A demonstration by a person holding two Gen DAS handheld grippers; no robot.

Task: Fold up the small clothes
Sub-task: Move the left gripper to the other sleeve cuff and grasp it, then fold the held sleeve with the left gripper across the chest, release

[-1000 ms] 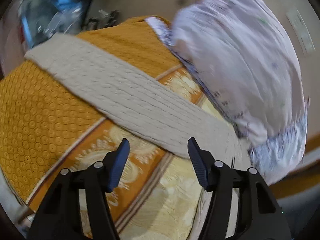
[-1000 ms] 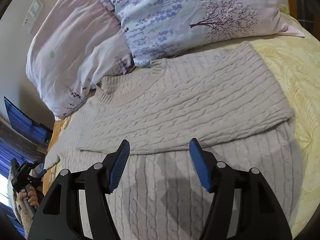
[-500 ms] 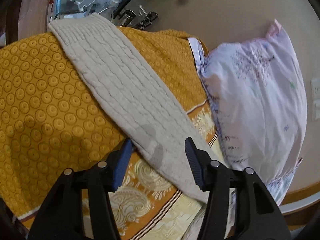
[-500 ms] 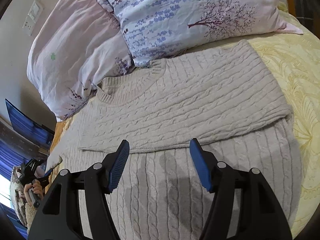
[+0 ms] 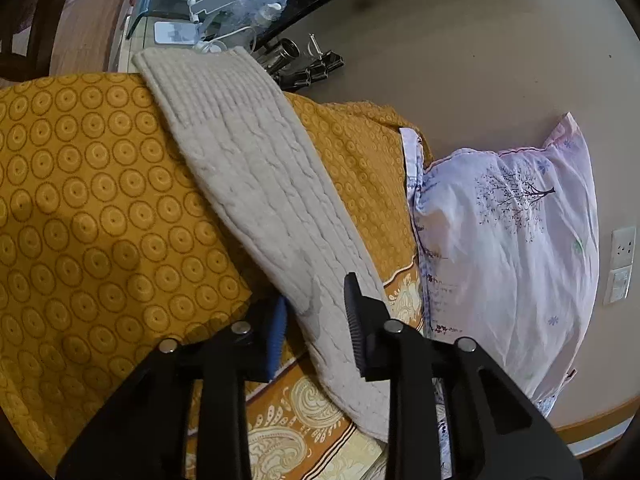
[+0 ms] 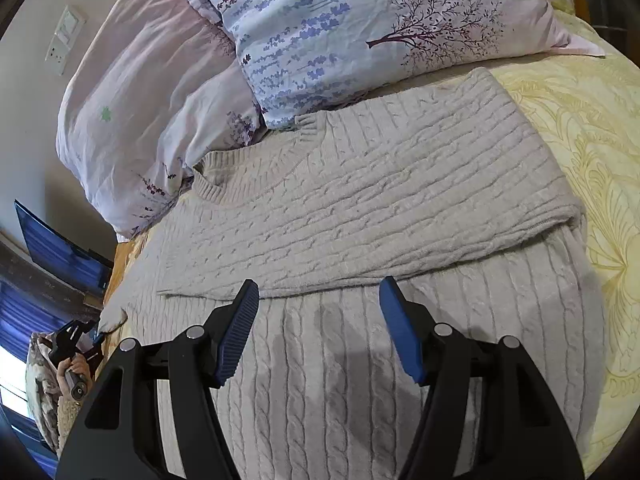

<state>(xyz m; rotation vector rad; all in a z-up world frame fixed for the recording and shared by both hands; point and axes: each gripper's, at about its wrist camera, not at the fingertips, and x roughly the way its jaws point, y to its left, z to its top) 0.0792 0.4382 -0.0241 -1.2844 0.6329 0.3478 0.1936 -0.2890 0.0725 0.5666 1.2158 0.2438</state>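
Now | left gripper (image 5: pixel 316 312) agape astride sleeve (image 5: pixel 260 184), long axis toward upper left | right gripper (image 6: pixel 316 320) agape over sweater (image 6: pixel 360 208)

Left gripper (image 5: pixel 316 312): jaws part-closed, sleeve between them, contact unclear. Right gripper (image 6: pixel 316 328): jaws wide apart, nothing between, angled downward.

The open left claw (image 5: pixel 316 320) straddles the beige sweater sleeve (image 5: pixel 256 184) lying across the orange bedspread (image 5: pixel 88 208).
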